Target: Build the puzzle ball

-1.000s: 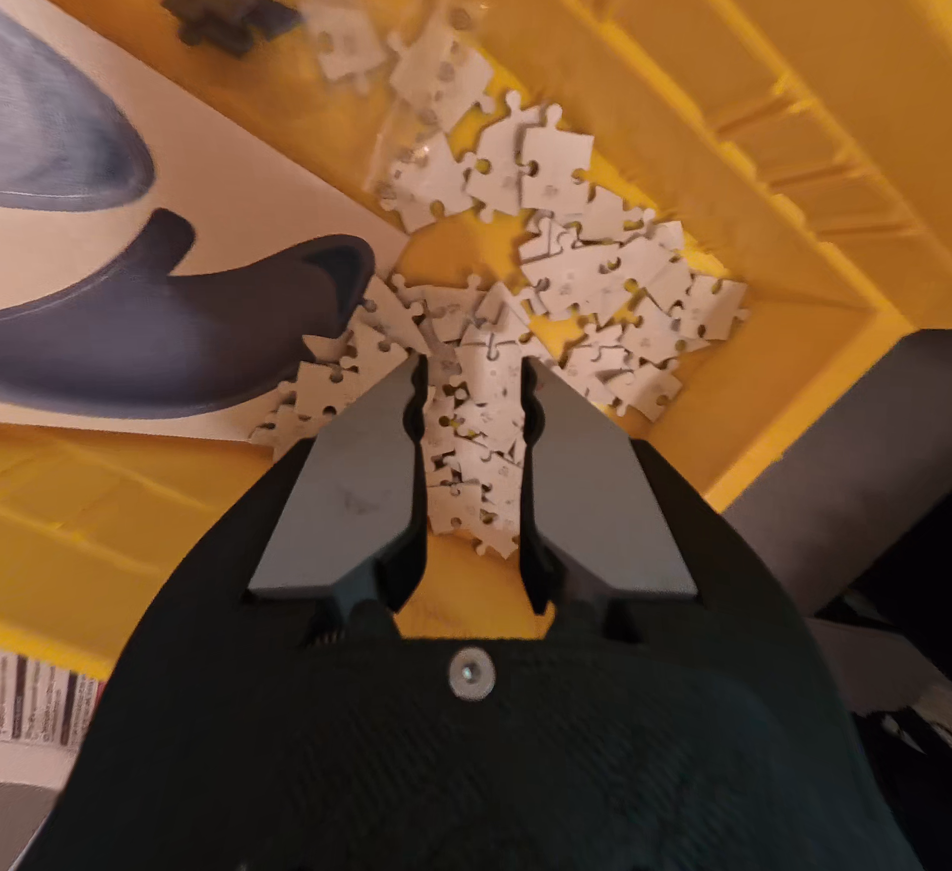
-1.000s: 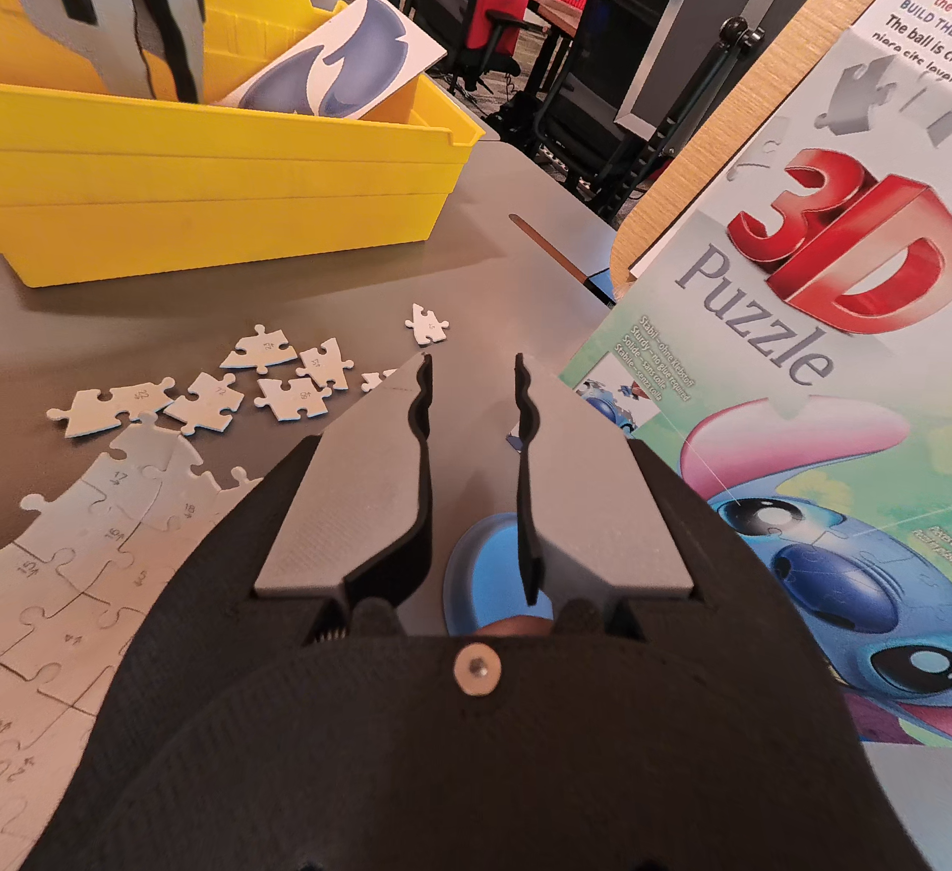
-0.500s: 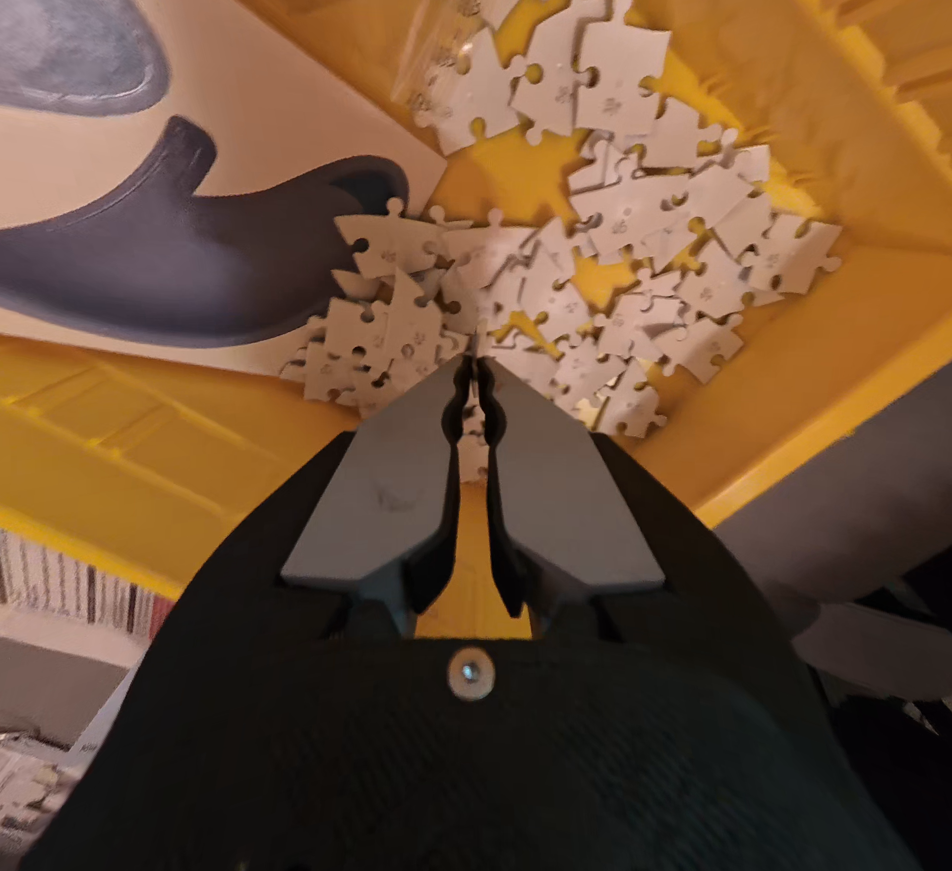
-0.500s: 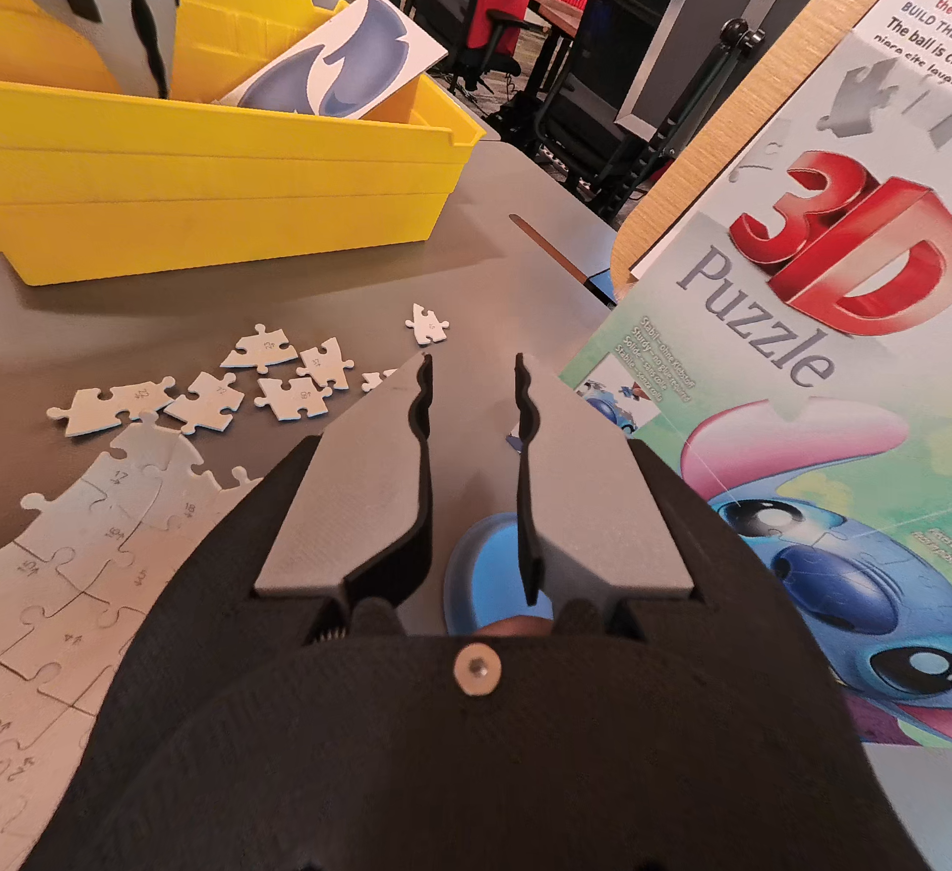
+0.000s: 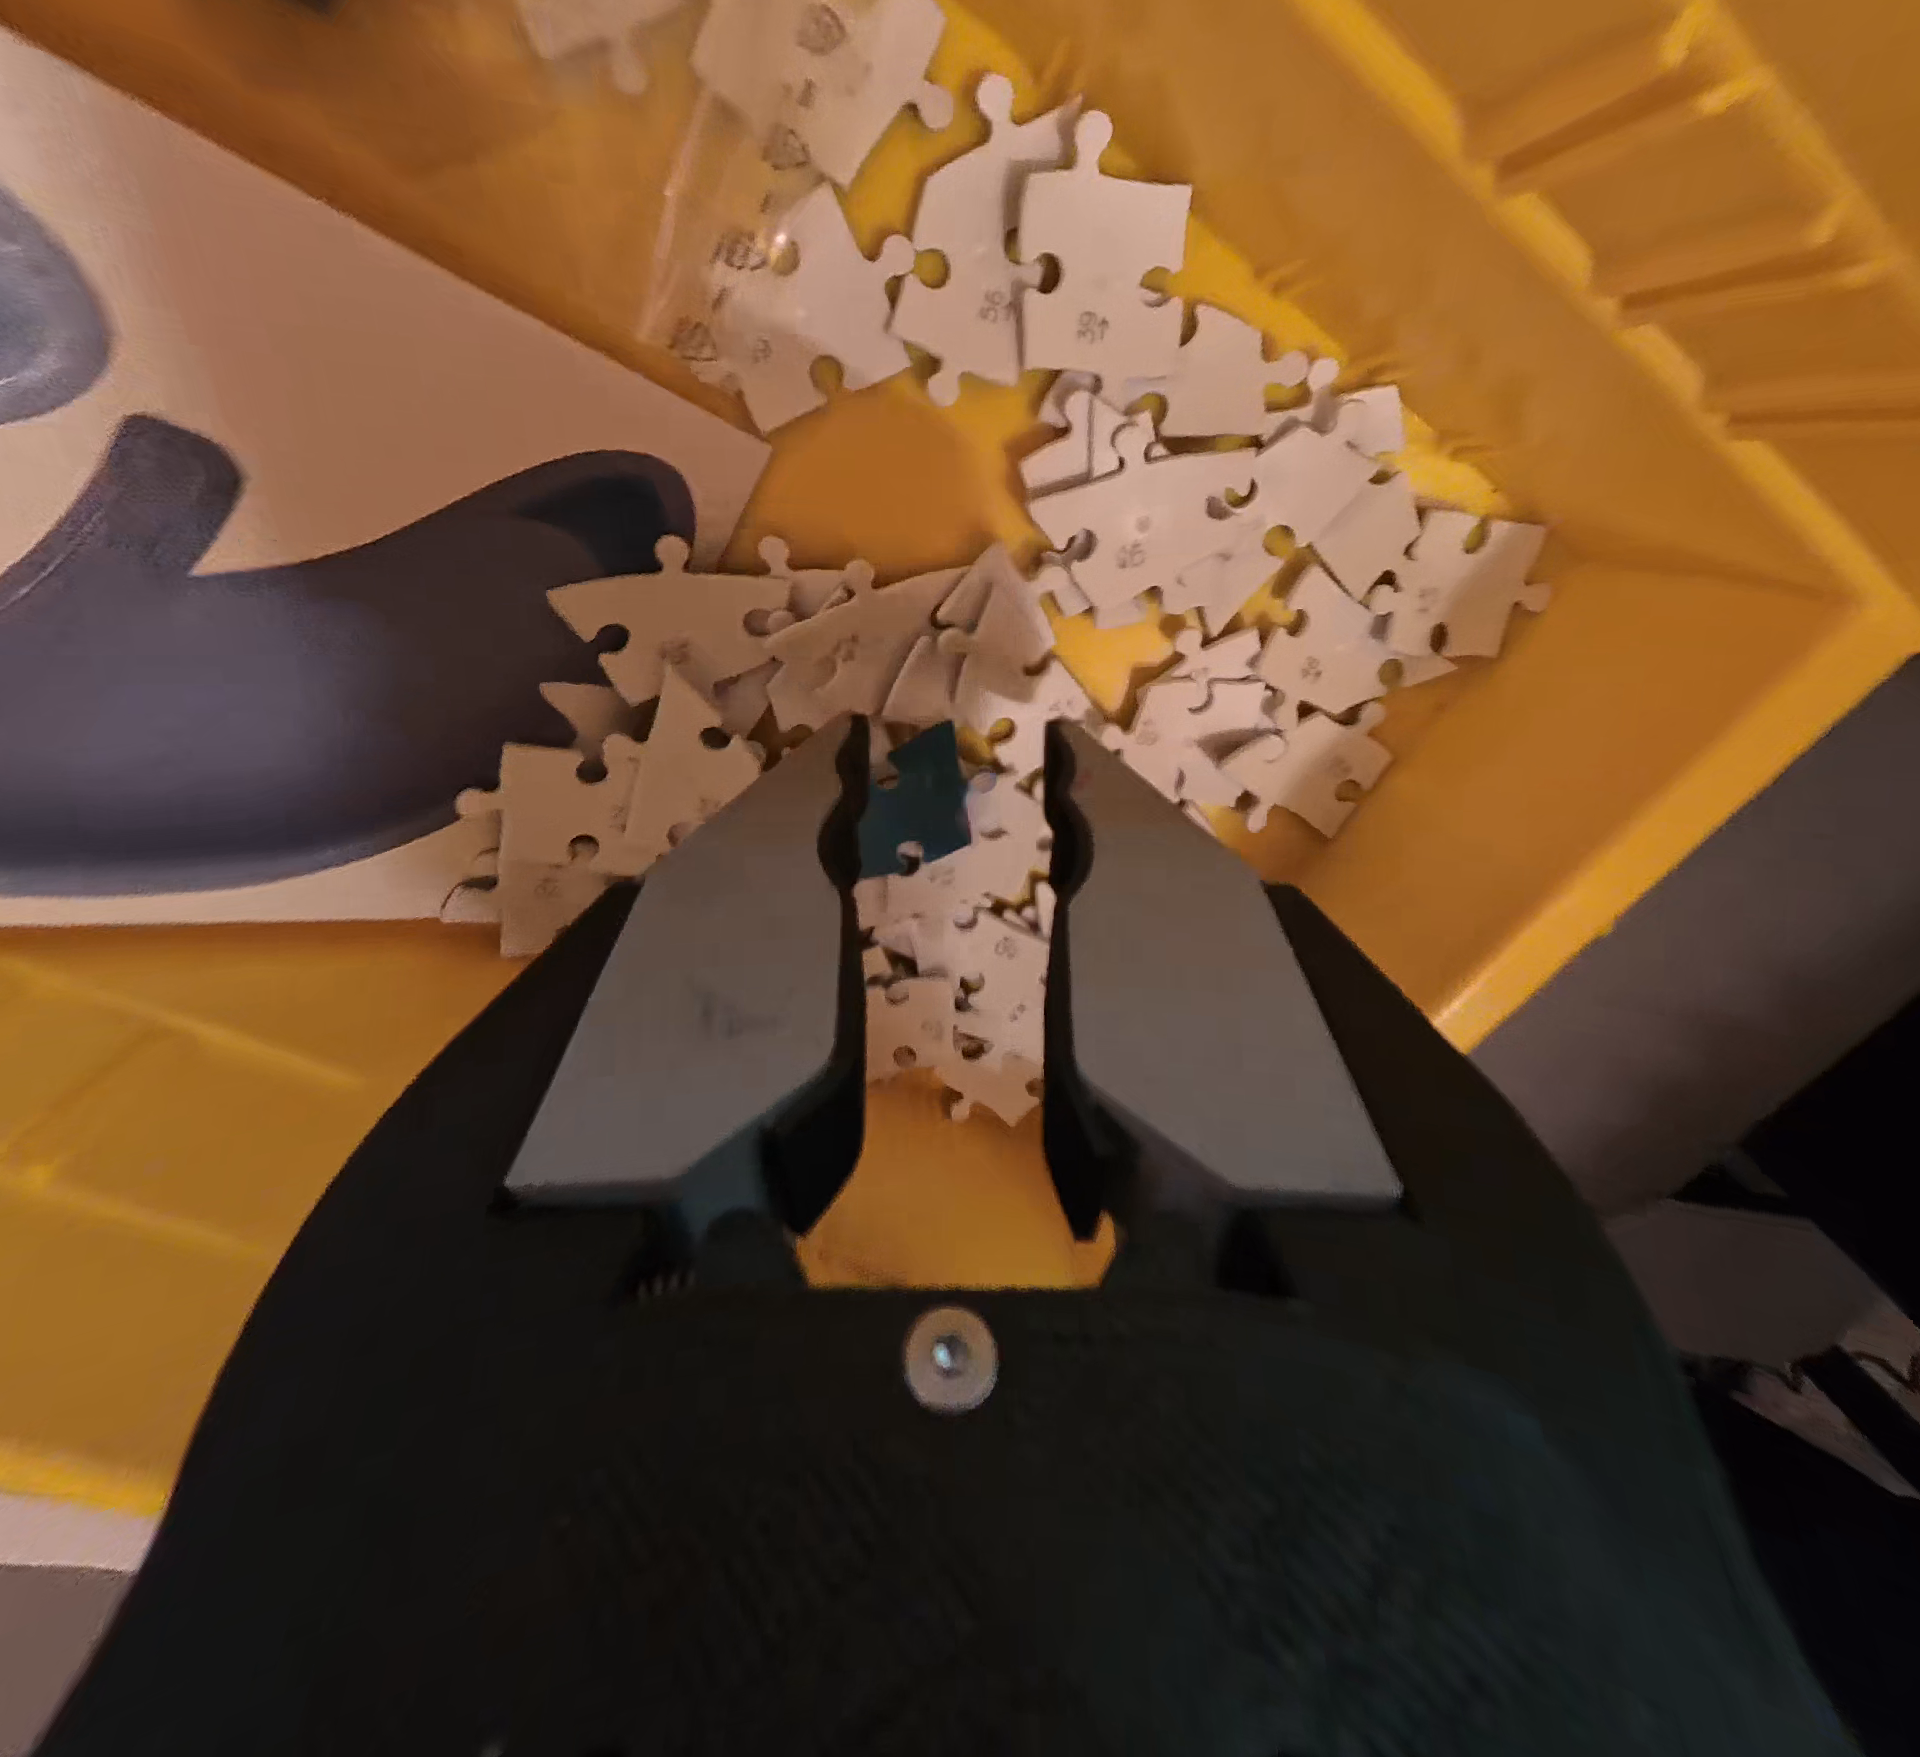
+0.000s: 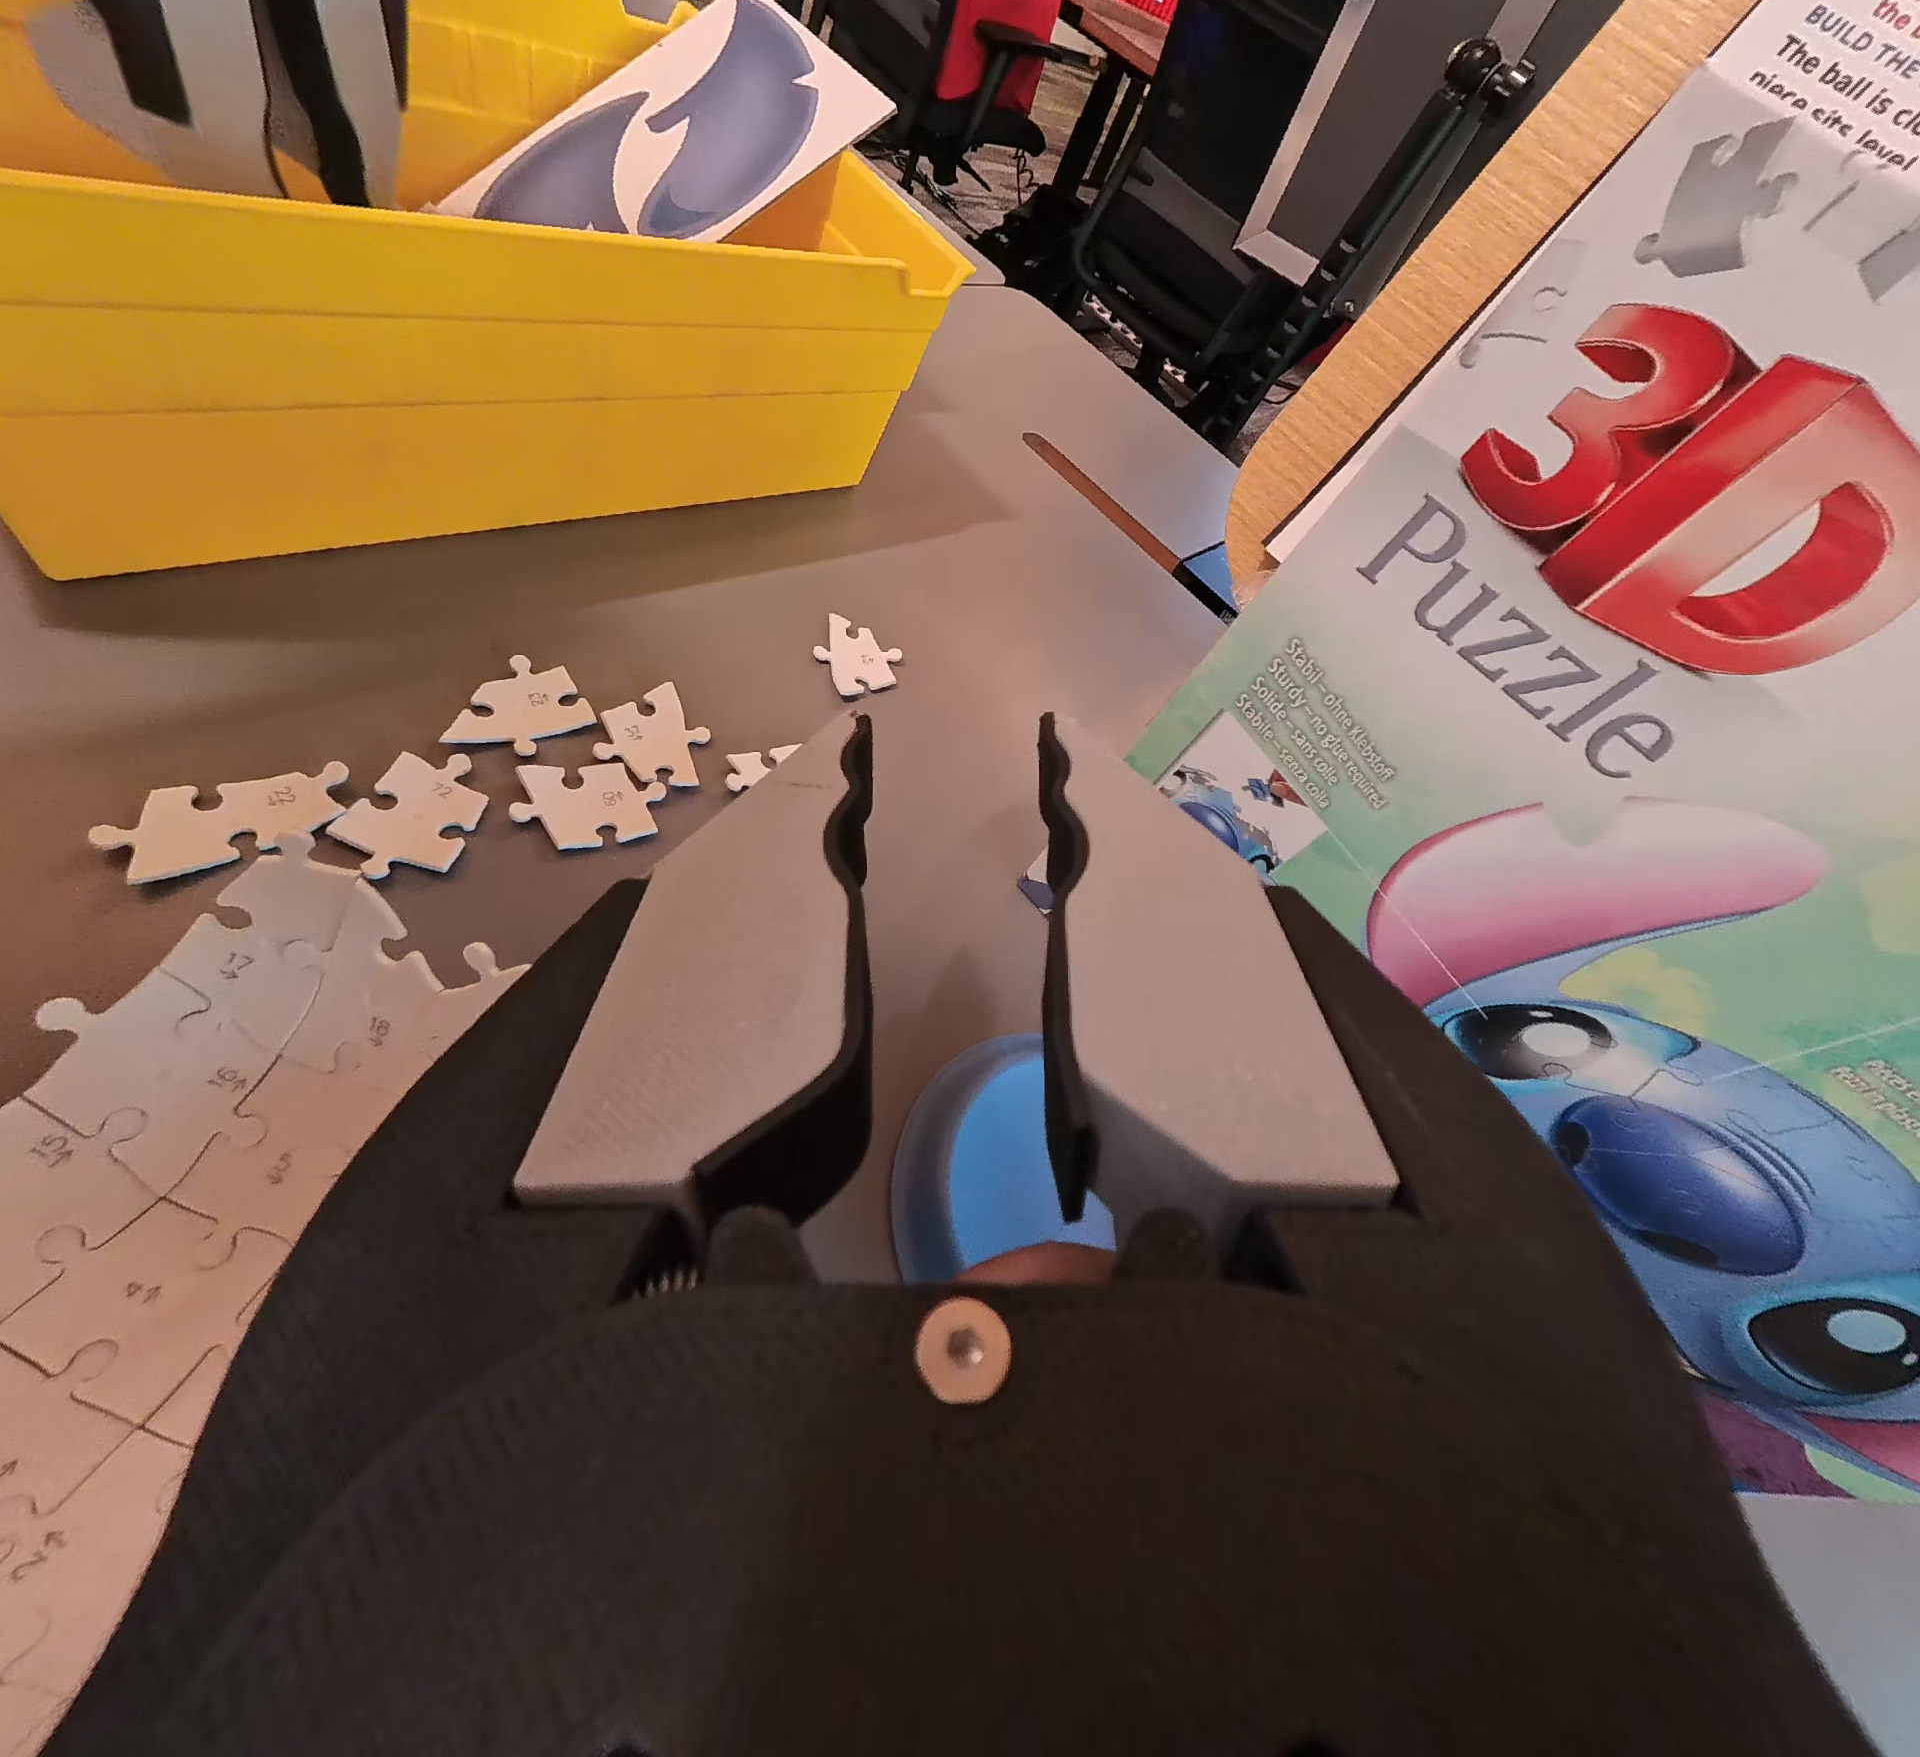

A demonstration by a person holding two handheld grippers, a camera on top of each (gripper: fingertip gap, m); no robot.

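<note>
My left gripper (image 5: 951, 731) is open above a heap of white puzzle pieces (image 5: 1143, 564), lying backs up in a corner of the yellow bin (image 5: 1558, 772). One teal-blue piece (image 5: 914, 808) lies loose between the fingers, close to the left one. My right gripper (image 6: 951, 725) is open and empty over the grey table (image 6: 987, 564). Left of it lie loose white pieces (image 6: 582, 803) and a joined curved section of pieces (image 6: 187, 1136). The left gripper also shows in the right wrist view (image 6: 260, 97), reaching into the bin (image 6: 447, 419).
A white card with dark blue shapes (image 5: 312, 564) leans in the bin, and a clear bag of pieces (image 5: 790, 149) lies beyond the heap. The puzzle box (image 6: 1610, 876) stands at the right. A blue dish (image 6: 977, 1177) sits under my right gripper. Office chairs and desks stand behind. Spacing between my two grippers at the tips: around 30 centimeters. Between my right fingertips and the blue dish (image 6: 977, 1177) there is roughly 11 centimeters.
My left gripper shut over the heap half a second ago and has opened again; a teal-blue piece now shows between its fingers. The right gripper has not moved.
</note>
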